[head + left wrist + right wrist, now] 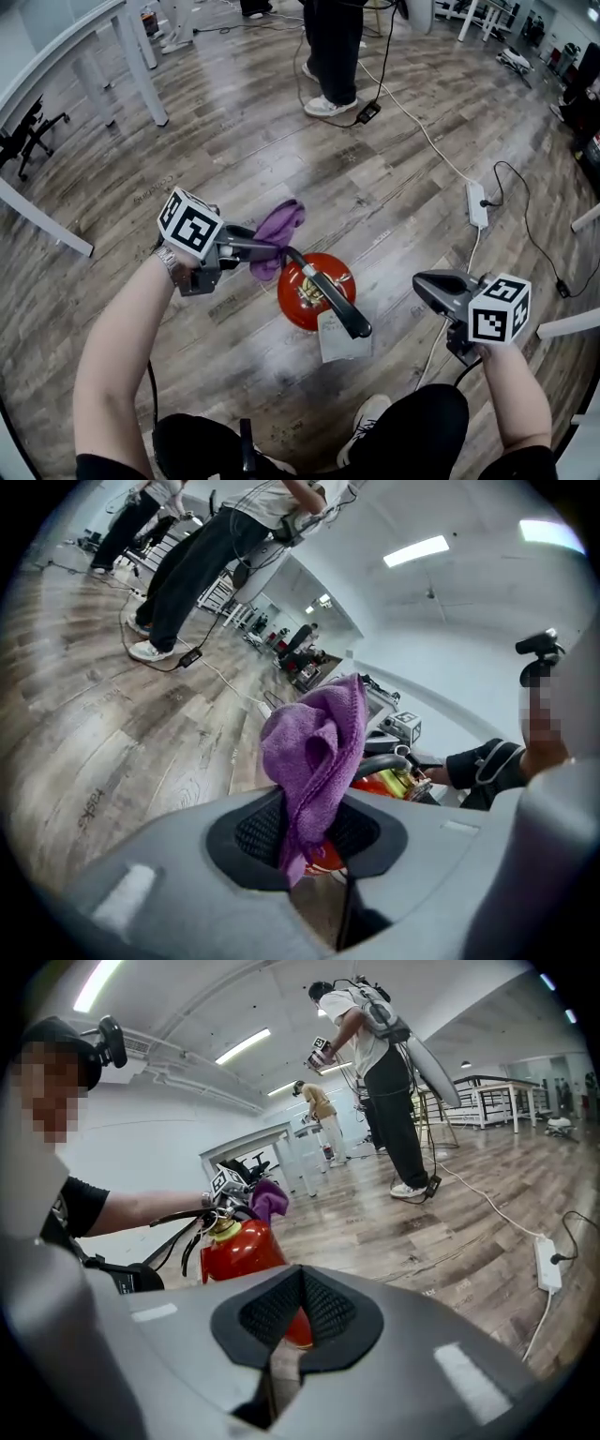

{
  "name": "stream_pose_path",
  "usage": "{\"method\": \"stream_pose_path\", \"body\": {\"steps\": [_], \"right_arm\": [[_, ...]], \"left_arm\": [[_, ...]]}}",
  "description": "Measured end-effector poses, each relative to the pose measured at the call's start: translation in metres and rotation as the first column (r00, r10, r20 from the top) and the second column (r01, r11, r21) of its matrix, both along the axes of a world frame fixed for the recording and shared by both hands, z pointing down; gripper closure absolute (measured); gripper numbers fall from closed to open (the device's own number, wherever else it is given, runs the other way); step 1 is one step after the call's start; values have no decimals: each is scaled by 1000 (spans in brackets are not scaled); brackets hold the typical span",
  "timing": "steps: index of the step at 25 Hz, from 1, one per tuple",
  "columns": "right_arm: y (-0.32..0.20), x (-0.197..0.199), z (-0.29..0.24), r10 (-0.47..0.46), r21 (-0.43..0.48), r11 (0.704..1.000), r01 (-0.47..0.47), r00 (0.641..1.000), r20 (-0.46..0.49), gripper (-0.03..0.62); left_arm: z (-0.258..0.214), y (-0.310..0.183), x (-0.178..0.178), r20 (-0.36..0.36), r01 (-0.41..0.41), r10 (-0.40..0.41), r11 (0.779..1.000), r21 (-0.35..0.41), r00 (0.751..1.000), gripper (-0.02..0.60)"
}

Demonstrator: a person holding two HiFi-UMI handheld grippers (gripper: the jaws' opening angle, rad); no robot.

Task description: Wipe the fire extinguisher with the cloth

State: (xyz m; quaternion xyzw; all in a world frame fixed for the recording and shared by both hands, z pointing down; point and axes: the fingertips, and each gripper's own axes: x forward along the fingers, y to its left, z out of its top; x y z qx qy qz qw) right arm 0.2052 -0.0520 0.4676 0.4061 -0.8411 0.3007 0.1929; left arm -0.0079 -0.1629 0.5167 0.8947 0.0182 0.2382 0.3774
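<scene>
The left claw (257, 251) pinches the limp purple cloth (281, 225); right claw (427, 284) closed, empty; mid-frame fire extinguisher (302, 298) likely heavy, smooth; steady its handle (333, 300)

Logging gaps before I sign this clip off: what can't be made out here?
- Head view: fire extinguisher sides and base, hidden beneath its own top.
- Left gripper view: most of the fire extinguisher, behind the purple cloth and left gripper.
- Right gripper view: fire extinguisher base, behind the right gripper.
</scene>
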Motion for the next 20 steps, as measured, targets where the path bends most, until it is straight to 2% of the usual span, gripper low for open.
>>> {"method": "stream_pose_path", "body": {"steps": [3, 5, 7, 10, 11, 12, 14, 16, 20], "right_arm": [[-2, 4, 5, 8, -3, 1000, -8, 1000, 6, 589], [-6, 4, 5, 15, -3, 1000, -15, 1000, 17, 589], [-9, 4, 7, 17, -7, 1000, -16, 1000, 24, 589], [-4, 5, 16, 10, -24, 1000, -10, 1000, 23, 589], [-3, 5, 17, 12, -24, 1000, -11, 1000, 26, 589], [-4, 4, 17, 15, -22, 1000, -14, 999, 31, 589], [-5, 3, 16, 21, -20, 1000, -20, 999, 40, 589], [-4, 5, 17, 23, -21, 1000, -22, 999, 39, 589], [1, 9, 20, 26, -24, 999, -25, 999, 32, 589]], "left_arm": [[-21, 13, 1, 64, -66, 60, 993, 98, 996, 482], [-35, 23, 2, 149, -135, 108, 973, 187, 983, 483], [-51, 37, 4, 241, -237, 171, 930, 280, 955, 482], [-74, 74, 18, 310, -378, 273, 853, 360, 911, 482], [-80, 85, 23, 335, -422, 301, 819, 389, 893, 482], [-84, 92, 27, 376, -464, 314, 775, 428, 872, 494], [-89, 94, 29, 483, -545, 303, 668, 507, 822, 489], [-90, 97, 30, 564, -606, 280, 578, 547, 777, 489], [-96, 107, 34, 647, -686, 262, 435, 583, 716, 488]]}}
